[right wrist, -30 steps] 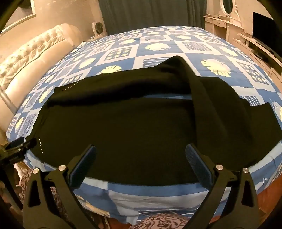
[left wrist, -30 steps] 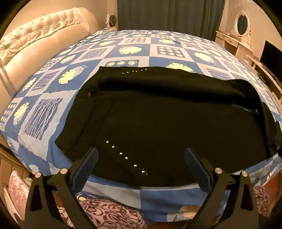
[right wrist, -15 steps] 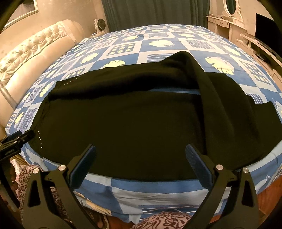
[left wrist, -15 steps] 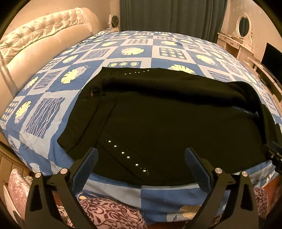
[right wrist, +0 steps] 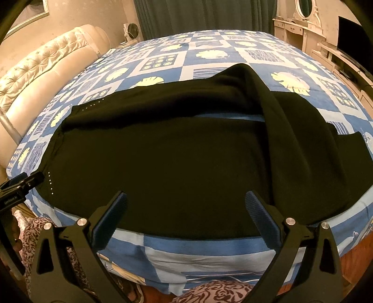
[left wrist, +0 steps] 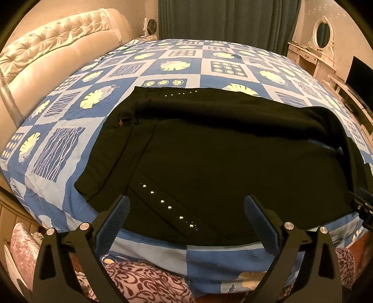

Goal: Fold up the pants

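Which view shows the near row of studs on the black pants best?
The left wrist view: the near row of studs runs large between its tool's fingers. The right wrist view shows them only as tiny dots at the pants' left edge.

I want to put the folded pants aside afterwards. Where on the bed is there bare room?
The bedspread is bare between the pants and the curtain, and between the pants and the headboard. Only a narrow strip is free at the near edge, where both open grippers hover.
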Demonstrator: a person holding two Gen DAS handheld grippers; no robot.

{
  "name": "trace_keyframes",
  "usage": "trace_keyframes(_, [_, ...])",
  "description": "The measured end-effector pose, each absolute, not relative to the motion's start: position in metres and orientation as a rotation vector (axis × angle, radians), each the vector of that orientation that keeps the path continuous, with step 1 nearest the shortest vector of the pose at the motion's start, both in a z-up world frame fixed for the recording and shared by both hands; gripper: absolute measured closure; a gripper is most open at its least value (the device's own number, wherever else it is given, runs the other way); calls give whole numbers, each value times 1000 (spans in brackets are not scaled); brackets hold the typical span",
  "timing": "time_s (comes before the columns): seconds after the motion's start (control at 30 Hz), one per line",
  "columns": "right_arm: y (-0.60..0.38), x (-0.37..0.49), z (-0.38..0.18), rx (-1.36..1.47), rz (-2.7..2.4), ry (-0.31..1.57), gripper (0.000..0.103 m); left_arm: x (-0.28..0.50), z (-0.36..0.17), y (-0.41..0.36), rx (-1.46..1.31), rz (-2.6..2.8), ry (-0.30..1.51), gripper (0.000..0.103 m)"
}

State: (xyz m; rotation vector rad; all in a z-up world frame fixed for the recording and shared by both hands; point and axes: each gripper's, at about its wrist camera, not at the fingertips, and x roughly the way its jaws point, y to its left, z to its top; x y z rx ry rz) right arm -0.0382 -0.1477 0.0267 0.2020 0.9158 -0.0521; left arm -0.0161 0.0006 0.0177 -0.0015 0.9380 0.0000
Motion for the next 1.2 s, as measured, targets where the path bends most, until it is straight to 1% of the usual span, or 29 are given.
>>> trace_keyframes(0.47, [-173, -34, 31, 236, -100, 904, 2, -13, 16, 0, -9, -12, 943, 5])
trace_keyframes(0.67, [-206, -30, 40, 211, -179, 888, 2, -6, 12, 4, -32, -19, 971, 5])
trace_keyframes(0.83, [-232, -23, 25, 204, -238, 927, 3, -3, 11, 5, -30, -21, 971, 5])
trace_keyframes(0.87, [-236, -20, 21, 205, -249, 940, 5, -1, 10, 5, -32, -23, 974, 5])
trace_keyframes(0.93, [-239, -17, 14, 198, -255, 963, 14, 2, 9, 6, -36, -25, 978, 5])
trace_keyframes(0.97, [-240, -15, 10, 191, -255, 977, 29, 3, 9, 7, -38, -26, 981, 5])
trace_keyframes(1.0, [-240, -12, 5, 174, -255, 1004, 35, 4, 9, 7, -39, -27, 982, 5])
trace_keyframes(1.2, [-245, -7, -10, 151, -277, 1048, 35, 9, 8, 10, -34, -23, 980, 5])
